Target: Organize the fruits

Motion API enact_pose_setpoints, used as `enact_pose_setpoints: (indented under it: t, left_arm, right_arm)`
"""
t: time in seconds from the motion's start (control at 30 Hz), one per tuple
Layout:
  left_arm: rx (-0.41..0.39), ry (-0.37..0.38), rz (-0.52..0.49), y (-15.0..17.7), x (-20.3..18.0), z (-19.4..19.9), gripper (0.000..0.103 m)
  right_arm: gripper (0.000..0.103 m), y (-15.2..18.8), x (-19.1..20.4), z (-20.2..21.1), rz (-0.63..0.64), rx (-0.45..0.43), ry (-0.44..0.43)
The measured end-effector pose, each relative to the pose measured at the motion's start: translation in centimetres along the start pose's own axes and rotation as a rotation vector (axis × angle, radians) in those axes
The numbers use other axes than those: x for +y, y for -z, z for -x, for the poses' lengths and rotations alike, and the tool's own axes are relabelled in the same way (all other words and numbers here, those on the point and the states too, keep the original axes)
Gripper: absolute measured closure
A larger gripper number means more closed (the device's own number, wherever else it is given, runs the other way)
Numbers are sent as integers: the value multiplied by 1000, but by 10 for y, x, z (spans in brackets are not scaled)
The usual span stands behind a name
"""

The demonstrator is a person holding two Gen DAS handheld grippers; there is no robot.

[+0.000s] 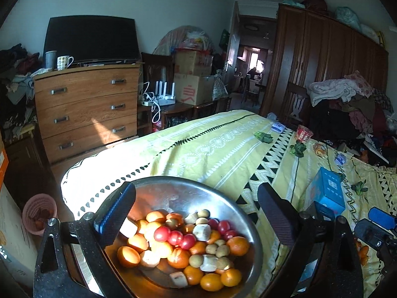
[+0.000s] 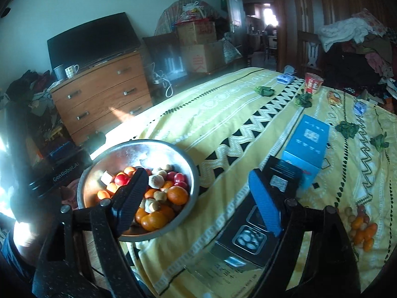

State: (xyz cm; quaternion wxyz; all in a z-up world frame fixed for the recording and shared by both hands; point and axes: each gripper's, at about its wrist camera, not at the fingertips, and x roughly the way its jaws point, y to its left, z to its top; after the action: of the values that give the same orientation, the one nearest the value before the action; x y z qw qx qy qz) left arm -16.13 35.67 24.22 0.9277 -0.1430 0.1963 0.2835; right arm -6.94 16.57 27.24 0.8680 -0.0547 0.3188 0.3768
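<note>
Metal bowl (image 1: 188,193) sits at the near-left edge of the table w/ yellow patterned cloth (image 1: 223,149), holding oranges (image 1: 237,245), red cherry tomatoes (image 1: 175,237), small tan fruits and pale chunks. Left claw (image 1: 196,217) is spread wide above the bowl, holding nothing. Right claw (image 2: 196,201) is also spread, empty, over the cloth btwn bowl and a dark box (image 2: 248,243). A second small pile of fruits (image 2: 361,226) lies loose on the cloth at far right. Blue box (image 2: 307,146) stands just beyond the dark one; green leafy bits (image 2: 347,128) are scattered farther back.
</note>
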Motion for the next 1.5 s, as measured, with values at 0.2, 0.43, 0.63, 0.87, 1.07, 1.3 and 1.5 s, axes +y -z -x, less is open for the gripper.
enact_pose_setpoints:
  t: [0.2, 0.43, 0.63, 0.87, 1.07, 1.3, 1.5]
  left_arm:
    - [-12, 137, -80, 8, -75, 24, 1]
    - [12, 340, -277, 59, -200, 55, 0]
    - [183, 568, -471, 143, -313, 66, 0]
    - [368, 514, -584, 232, -380, 15, 0]
    - [435, 416, -610, 267, -382, -31, 0]
    - [525, 371, -597, 298, -380, -60, 0]
    - [524, 398, -549, 302, -374, -65, 0]
  right_arm:
    - [16, 26, -62, 42, -86, -33, 127]
    - [14, 90, -161, 93, -206, -22, 367]
    - [12, 168, -247, 104, -311, 108, 570]
    - [12, 234, -309, 77, -412, 274, 606]
    - [11, 255, -331, 51, -482, 302, 593]
    - [0, 269, -335, 45, -476, 287, 626]
    - [0, 273, -337, 45, -480, 267, 616]
